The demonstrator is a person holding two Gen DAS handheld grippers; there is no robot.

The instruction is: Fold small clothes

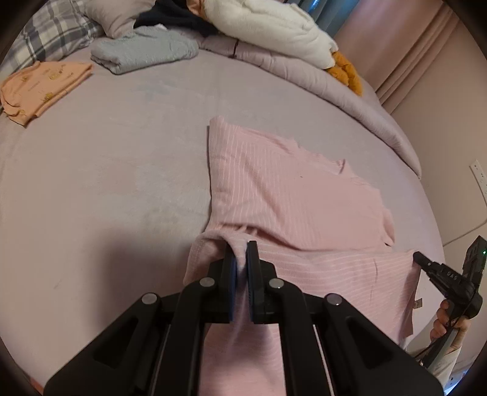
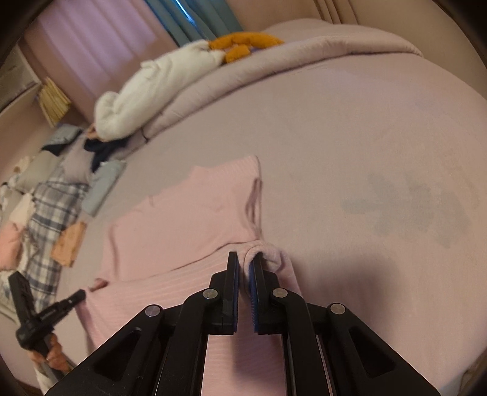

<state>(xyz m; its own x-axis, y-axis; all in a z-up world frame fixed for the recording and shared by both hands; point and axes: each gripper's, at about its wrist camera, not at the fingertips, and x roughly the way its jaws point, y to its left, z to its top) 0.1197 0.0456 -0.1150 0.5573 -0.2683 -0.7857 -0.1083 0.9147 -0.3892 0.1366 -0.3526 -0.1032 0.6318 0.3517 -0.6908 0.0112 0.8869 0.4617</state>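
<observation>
A: How many garments are on the bed (image 1: 121,170)?

B: One is being worked on, a pink ribbed top (image 1: 292,195). It lies on the mauve sheet, right of centre in the left wrist view. Its near hem is lifted off the sheet, bunched at two corners.

A: And the grippers?

B: Two. The left gripper (image 1: 241,259) has its jaws clamped on the hem's left corner, a fold of pink cloth pinched between the blue pads. The right gripper (image 2: 244,268) has its jaws closed on the other corner (the cloth curls over the right finger there). Each gripper also shows at the edge of the other's view, held by a hand.

A: Anything already folded?

B: Two folded pieces at the far left: one peach garment (image 1: 42,88) and one grey-blue garment (image 1: 146,51), near each other and well apart from the pink top.

A: The rest?

B: One plaid pillow (image 1: 57,33), one rolled mauve duvet (image 1: 319,88) along the far side, one white fluffy blanket (image 1: 274,30) on it, one mustard-orange item (image 1: 347,73) beside that, and one dark garment (image 1: 173,15) behind the grey-blue one. I cannot tell what the orange item is.
</observation>
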